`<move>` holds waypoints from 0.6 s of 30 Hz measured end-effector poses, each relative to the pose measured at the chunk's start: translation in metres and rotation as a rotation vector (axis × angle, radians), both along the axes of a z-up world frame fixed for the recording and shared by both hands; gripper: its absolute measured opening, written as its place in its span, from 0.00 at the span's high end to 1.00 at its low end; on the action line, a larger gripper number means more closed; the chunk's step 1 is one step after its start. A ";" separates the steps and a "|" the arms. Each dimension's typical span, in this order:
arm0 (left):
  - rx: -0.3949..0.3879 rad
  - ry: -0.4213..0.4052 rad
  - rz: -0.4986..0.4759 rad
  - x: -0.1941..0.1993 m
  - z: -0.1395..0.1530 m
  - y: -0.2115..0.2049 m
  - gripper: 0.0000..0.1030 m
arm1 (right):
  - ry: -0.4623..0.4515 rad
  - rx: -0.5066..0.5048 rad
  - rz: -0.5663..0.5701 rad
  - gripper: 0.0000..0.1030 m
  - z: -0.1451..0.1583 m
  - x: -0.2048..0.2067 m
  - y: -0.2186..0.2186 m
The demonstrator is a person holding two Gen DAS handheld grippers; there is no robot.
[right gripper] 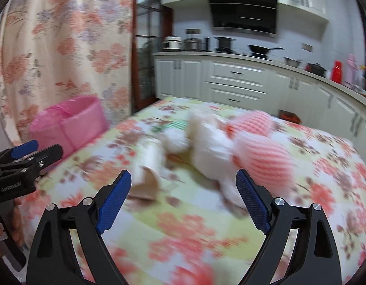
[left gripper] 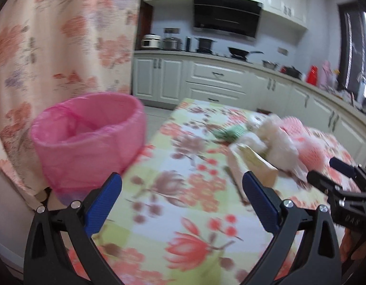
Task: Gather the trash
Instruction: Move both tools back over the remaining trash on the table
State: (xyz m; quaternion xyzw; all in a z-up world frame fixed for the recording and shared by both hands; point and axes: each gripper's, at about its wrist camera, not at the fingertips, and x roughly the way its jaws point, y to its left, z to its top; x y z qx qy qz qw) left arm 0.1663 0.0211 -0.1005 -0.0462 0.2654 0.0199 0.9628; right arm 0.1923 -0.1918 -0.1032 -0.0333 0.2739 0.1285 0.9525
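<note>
**A:** Both wrist views are smeared with motion blur, but the layout is readable. The left gripper [left gripper: 181,185] has its blue fingers [left gripper: 104,204] spread wide with nothing between them, above the floral tablecloth [left gripper: 183,225].

**B:** Same on the other side: the right gripper [right gripper: 184,185] is splayed wide too, pads bare, pointing at the heap of trash in the middle of the table.

**A:** What's in that heap?

**B:** Crumpled white tissue [right gripper: 206,142] in the centre, two pink foam fruit nets [right gripper: 266,156] just right of it and touching it, a torn beige cardboard piece [right gripper: 147,180] on the left near the right gripper's left finger, and a green-striped wrapper [right gripper: 179,124] behind. The blur hides finer detail.

**A:** From the left wrist the same pile sits right of centre: the tissue [left gripper: 275,142], the cardboard piece [left gripper: 254,163] close to the left gripper's right finger, the green wrapper [left gripper: 230,133] beyond. The right gripper [left gripper: 325,171] pokes in from the right edge, beside the pink nets [left gripper: 308,147].

**B:** And the bin?

**A:** A bin lined with a pink bag [left gripper: 87,137] stands off the table's left edge, against the floral curtain [left gripper: 52,47], mouth open and well apart from the trash
</note>
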 end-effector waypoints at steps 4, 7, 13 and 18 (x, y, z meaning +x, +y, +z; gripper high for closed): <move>0.020 0.026 -0.043 0.003 -0.009 -0.020 0.05 | -0.006 -0.019 -0.079 0.18 -0.005 0.000 -0.034; 0.008 0.043 -0.058 0.006 -0.015 -0.028 0.05 | 0.006 -0.016 -0.131 0.18 -0.008 0.004 -0.057; 0.014 0.063 -0.096 0.012 -0.021 -0.043 0.05 | 0.053 -0.005 -0.199 0.18 -0.018 0.013 -0.084; -0.005 0.074 -0.124 0.021 -0.018 -0.054 0.05 | 0.051 -0.029 -0.223 0.18 -0.018 0.017 -0.089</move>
